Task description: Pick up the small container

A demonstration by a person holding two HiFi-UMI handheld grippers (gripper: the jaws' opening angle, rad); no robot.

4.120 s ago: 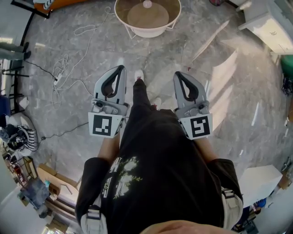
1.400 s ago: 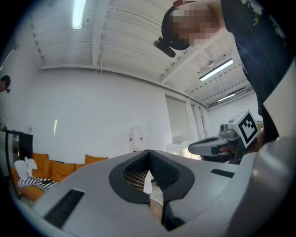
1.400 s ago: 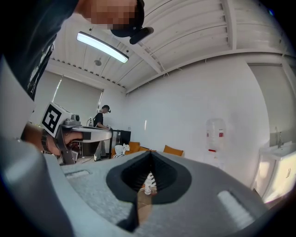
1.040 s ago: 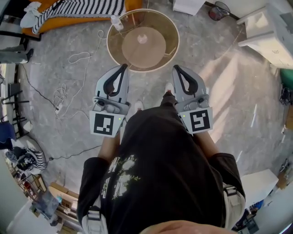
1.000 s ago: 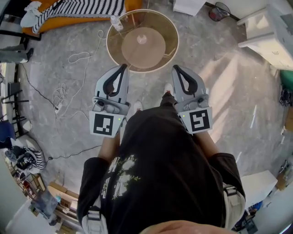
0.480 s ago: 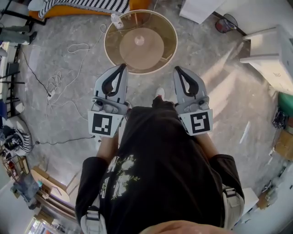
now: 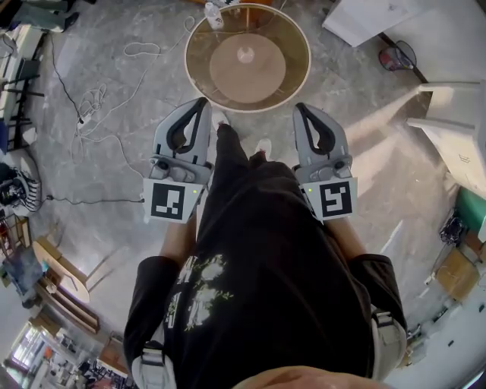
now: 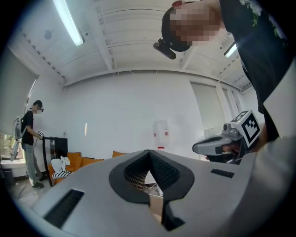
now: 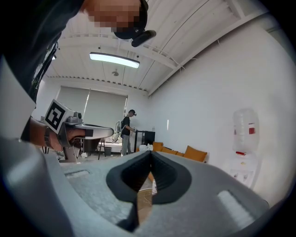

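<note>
Small container (image 7: 215, 14) indistinct at round table (image 7: 296, 45) rim

Round glass-top table (image 7: 247, 57) far centre on grey marble floor (image 7: 114, 167). Loose white cables (image 7: 95, 102) far left. White cabinet (image 7: 456, 144) right. Orange sofa (image 9: 201, 153) and water dispenser (image 9: 243, 129) along white wall. Bystander (image 8: 27, 139) stands far left.
</note>
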